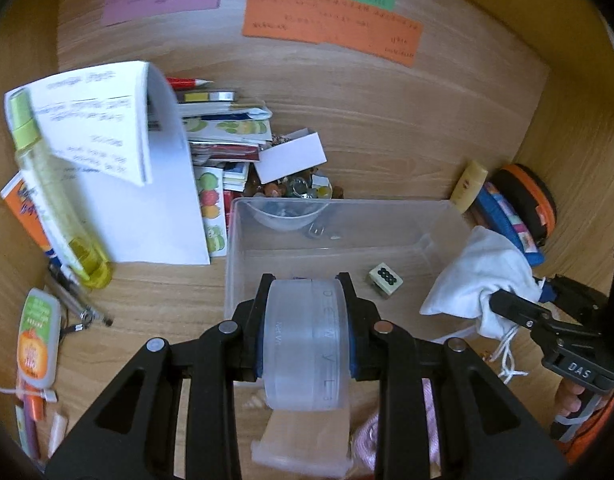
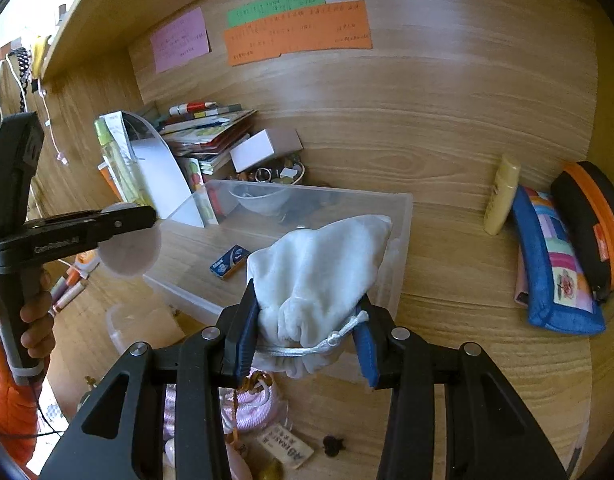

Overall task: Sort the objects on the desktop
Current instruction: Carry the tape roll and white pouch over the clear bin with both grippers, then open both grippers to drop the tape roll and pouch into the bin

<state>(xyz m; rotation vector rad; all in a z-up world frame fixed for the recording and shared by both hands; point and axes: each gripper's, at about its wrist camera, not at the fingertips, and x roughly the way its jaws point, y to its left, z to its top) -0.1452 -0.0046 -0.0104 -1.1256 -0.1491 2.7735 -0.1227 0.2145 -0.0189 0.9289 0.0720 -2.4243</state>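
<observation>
My left gripper (image 1: 307,320) is shut on a frosted round plastic jar (image 1: 307,352), held on edge just over the near wall of a clear plastic bin (image 1: 347,202). A small pale box (image 1: 385,279) lies on the bin's floor. To the right, my right gripper (image 1: 503,304) grips a white drawstring pouch (image 1: 479,276). In the right wrist view, the right gripper (image 2: 307,320) is shut on the pouch (image 2: 323,260) near its tied neck, above the bin's (image 2: 367,194) right part. The left gripper (image 2: 135,224) with the jar (image 2: 131,254) hangs at the left. A small blue box (image 2: 229,262) lies inside.
Behind the bin are a clear bowl (image 1: 285,216), a dish of trinkets (image 2: 279,174), a white box (image 1: 293,156) and stacked booklets (image 1: 227,128). A green spray bottle (image 1: 51,192) stands left. A yellow tube (image 2: 501,196), blue pouch (image 2: 555,268) and orange-black case (image 2: 595,224) lie right.
</observation>
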